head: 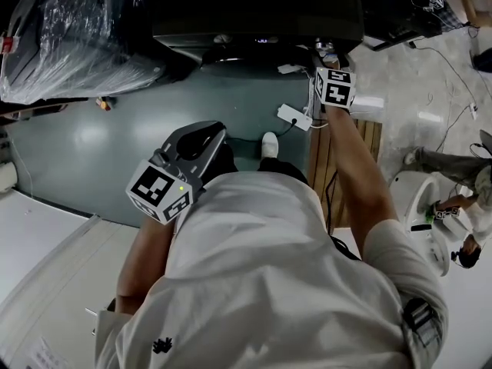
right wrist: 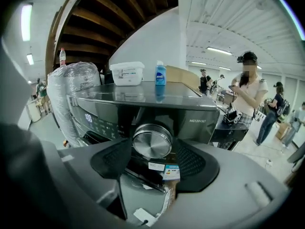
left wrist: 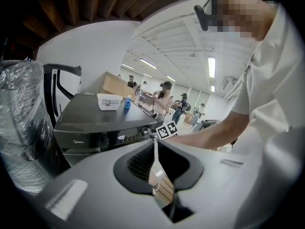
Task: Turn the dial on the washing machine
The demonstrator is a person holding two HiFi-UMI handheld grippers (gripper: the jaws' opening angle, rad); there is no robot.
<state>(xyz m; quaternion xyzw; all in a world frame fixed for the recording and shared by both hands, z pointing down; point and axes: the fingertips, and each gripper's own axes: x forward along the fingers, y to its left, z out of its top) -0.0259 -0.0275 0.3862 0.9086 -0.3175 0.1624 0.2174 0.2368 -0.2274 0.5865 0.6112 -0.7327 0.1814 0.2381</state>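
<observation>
Facing the dark grey washing machine (right wrist: pixel 200 123), the right gripper (right wrist: pixel 153 150) is holding its jaws wide apart. The round brushed-metal dial (right wrist: pixel 152 140) is sitting straight ahead between them, its axis pointing back along the tool, and the pads seem clear of its rim. The left gripper (left wrist: pixel 155 146) is hanging farther off, jaws together and empty. A white plastic tub (right wrist: pixel 127 73) and a small blue bottle (right wrist: pixel 160 74) are resting on the machine's top, and nothing is blocking the approach.

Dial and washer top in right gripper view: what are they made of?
Dial: looks brushed metal or metal-look plastic, satin silver; circular sheen, bright rim. Washer top: glossy dark panel, glass or lacquer unclear; it mirrors the blue bottle.
</observation>
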